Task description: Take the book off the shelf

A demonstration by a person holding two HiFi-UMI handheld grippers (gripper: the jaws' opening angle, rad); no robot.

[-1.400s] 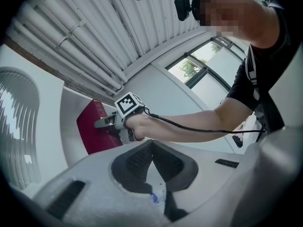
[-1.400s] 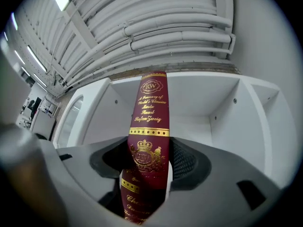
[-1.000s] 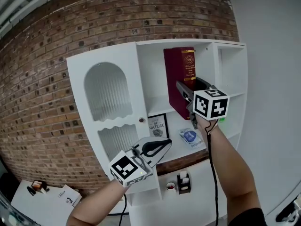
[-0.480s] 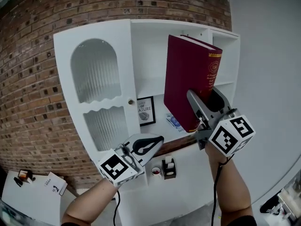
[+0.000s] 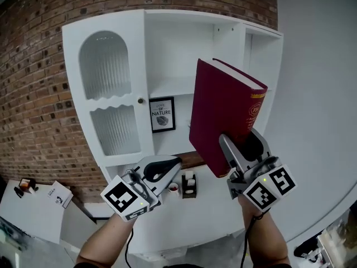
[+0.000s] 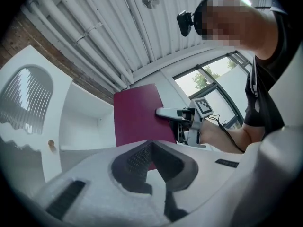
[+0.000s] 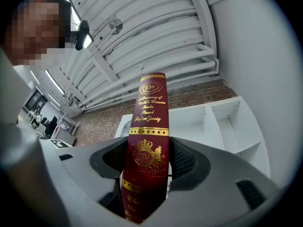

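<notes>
Right tongs (image 5: 239,145) pinched the thick maroon hardback book (image 5: 220,113) across its covers near the lower spine. The book stood upright, clear in front of the white shelf unit (image 5: 184,54). Left tongs (image 5: 167,166) appeared pressed together, empty. Book was judged heavy, stiff, glossy; the low hold could let it tip.

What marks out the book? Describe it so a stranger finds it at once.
Start at the white shelf unit against the brick wall. In front of its open right side, the right gripper grips the bottom of a thick book held clear of the shelves. It is the only dark red thing, with gold lettering down its spine, unlike the black-framed print on the shelf behind.
</notes>
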